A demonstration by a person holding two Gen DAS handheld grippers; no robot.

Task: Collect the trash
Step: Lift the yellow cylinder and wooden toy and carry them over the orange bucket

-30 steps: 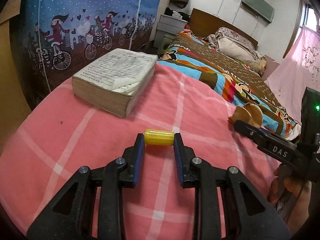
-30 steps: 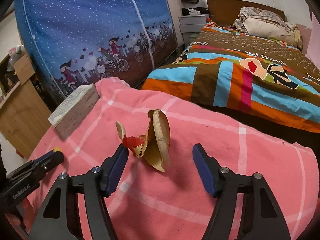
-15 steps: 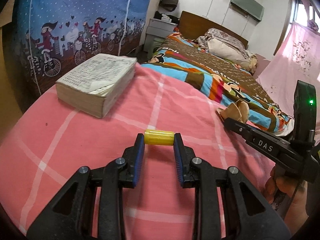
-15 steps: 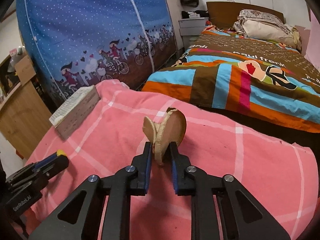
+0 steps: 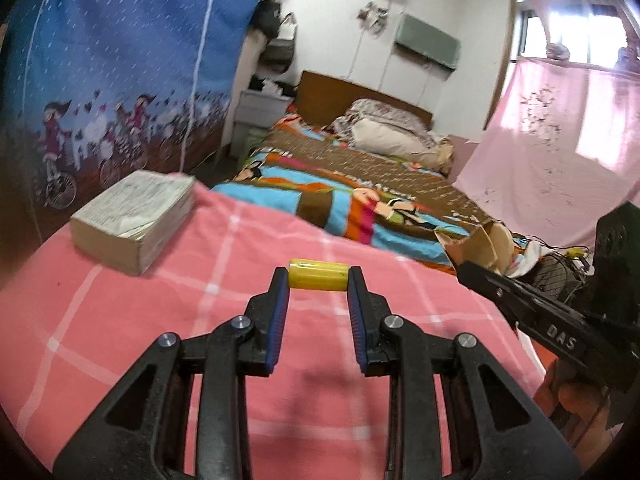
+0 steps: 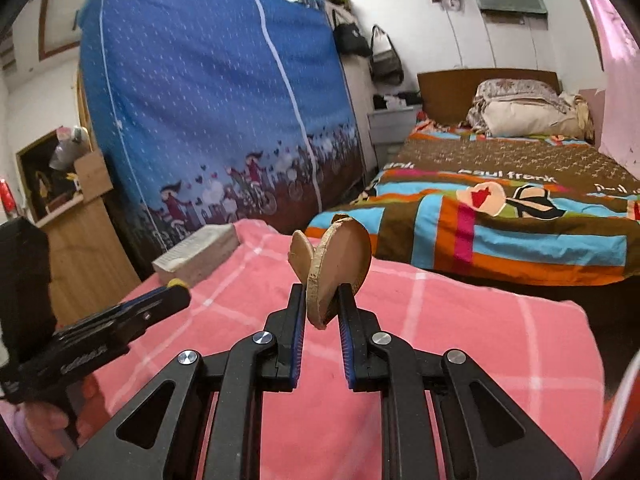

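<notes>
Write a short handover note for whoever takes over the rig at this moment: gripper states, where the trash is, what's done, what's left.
Left gripper: shut on the yellow cylinder, held above the pink blanket.
Right gripper: shut on the crushed brown paper cup, also held above the blanket.
Done: both trash pieces are picked up.
Left: drop both in a bin; none is in view. The thick book on the blanket is untouched.
</notes>
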